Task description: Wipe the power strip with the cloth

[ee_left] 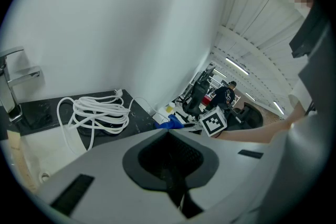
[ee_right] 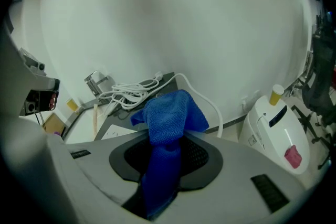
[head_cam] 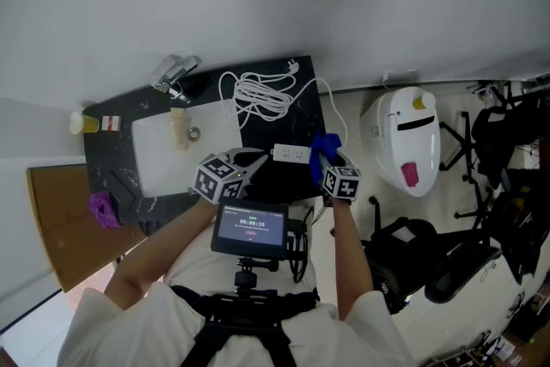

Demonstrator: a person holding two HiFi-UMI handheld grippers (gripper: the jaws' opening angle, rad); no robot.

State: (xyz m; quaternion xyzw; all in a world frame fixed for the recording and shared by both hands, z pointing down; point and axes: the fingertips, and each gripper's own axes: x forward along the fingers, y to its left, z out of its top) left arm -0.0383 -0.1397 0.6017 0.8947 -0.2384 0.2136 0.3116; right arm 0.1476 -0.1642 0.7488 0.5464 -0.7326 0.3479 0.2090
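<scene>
Right tool (head_cam: 329, 163) is pinching the blue cloth (ee_right: 168, 118), which bunches up out of its jaws, just beside the right end of the white power strip (head_cam: 290, 154) on the dark desk (head_cam: 302, 112). Left tool (ee_left: 169, 176) is pressed together on nothing, near the strip's other end. A coiled white cable (head_cam: 262, 94) sits further back.

The cloth (ee_right: 167, 122) is bright blue, the power strip (head_cam: 290, 154) and its coiled cord (head_cam: 262, 95) are white, the desk (head_cam: 273, 131) is black with pale flecks, and the marker cube (head_cam: 341, 182) shows black-and-white squares.
</scene>
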